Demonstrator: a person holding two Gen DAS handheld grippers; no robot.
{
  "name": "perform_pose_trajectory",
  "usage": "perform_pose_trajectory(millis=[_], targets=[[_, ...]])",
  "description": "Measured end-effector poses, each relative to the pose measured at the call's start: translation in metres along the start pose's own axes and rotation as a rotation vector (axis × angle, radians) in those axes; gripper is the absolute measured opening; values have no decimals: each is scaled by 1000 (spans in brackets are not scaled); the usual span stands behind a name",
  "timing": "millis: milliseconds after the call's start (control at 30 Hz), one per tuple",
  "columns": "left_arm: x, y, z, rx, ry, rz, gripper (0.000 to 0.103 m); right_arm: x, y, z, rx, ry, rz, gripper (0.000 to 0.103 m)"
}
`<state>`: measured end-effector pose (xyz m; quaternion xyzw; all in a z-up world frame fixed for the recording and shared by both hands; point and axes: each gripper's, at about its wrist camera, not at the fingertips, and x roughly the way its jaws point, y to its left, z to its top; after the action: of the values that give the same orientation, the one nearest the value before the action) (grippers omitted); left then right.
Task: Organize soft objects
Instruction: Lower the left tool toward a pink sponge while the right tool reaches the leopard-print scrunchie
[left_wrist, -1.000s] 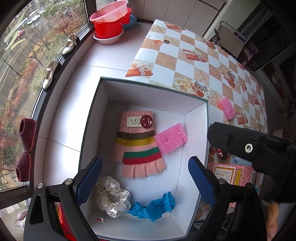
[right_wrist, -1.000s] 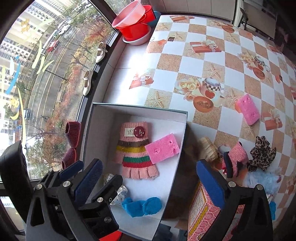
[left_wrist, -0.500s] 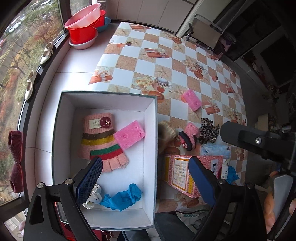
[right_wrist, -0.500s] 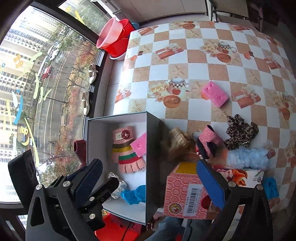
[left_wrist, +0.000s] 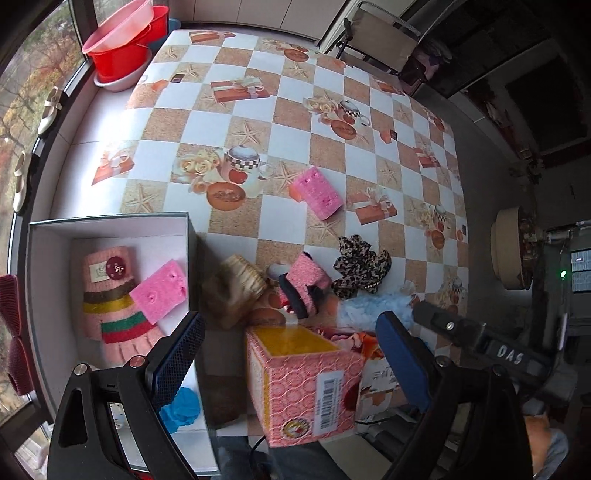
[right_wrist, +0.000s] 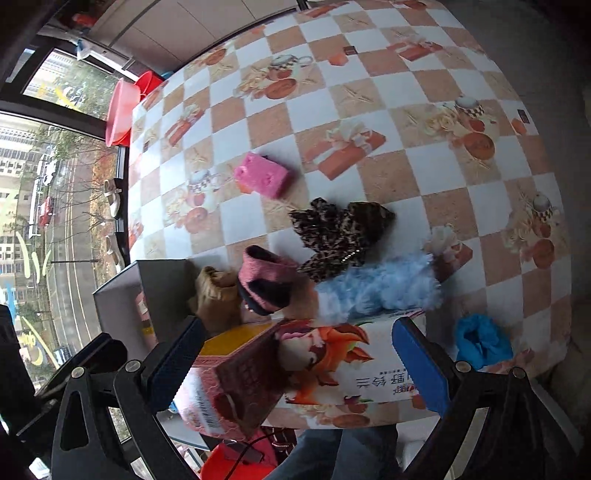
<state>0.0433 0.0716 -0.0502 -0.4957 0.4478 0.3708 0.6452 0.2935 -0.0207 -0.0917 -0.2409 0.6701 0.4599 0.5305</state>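
Checkered tablecloth (left_wrist: 295, 122) with teacups and starfish covers the table, window along the left. From the left wrist view, the left gripper (left_wrist: 291, 365) hangs with its blue fingers (left_wrist: 177, 362) spread wide, nothing between them but the pink tissue box (left_wrist: 303, 384) below. White box (left_wrist: 110, 227) sits at the near left and has a striped knit glove (left_wrist: 110, 295), a pink sponge (left_wrist: 159, 291) lying on it, and a blue cloth (left_wrist: 181, 406) nearer in. Out on the table: second pink sponge (left_wrist: 319, 192) further off, leopard scrunchie (left_wrist: 360, 266), pink fuzzy slipper (left_wrist: 304, 284) and a tan knit thing (left_wrist: 236, 288) just beside the box wall. Red basins (left_wrist: 125, 48) are stacked far left

Right wrist view: right gripper (right_wrist: 299, 365) also wide open over the tissue box (right_wrist: 314, 373), empty. Fluffy light-blue piece (right_wrist: 380, 288) lies just past the tissue box, touching the leopard scrunchie (right_wrist: 340, 232). Blue shoe cover thing (right_wrist: 480, 339) sits near right by the table edge, pink sponge (right_wrist: 262, 175) further out
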Motion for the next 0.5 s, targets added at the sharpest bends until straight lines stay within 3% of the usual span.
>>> perform_pose_trajectory(millis=[267, 500], targets=[[50, -8, 52, -209, 85, -51, 95, 51, -28, 31, 19, 73, -53, 102], [99, -6, 84, -330, 134, -17, 95, 106, -30, 58, 2, 137, -61, 102]])
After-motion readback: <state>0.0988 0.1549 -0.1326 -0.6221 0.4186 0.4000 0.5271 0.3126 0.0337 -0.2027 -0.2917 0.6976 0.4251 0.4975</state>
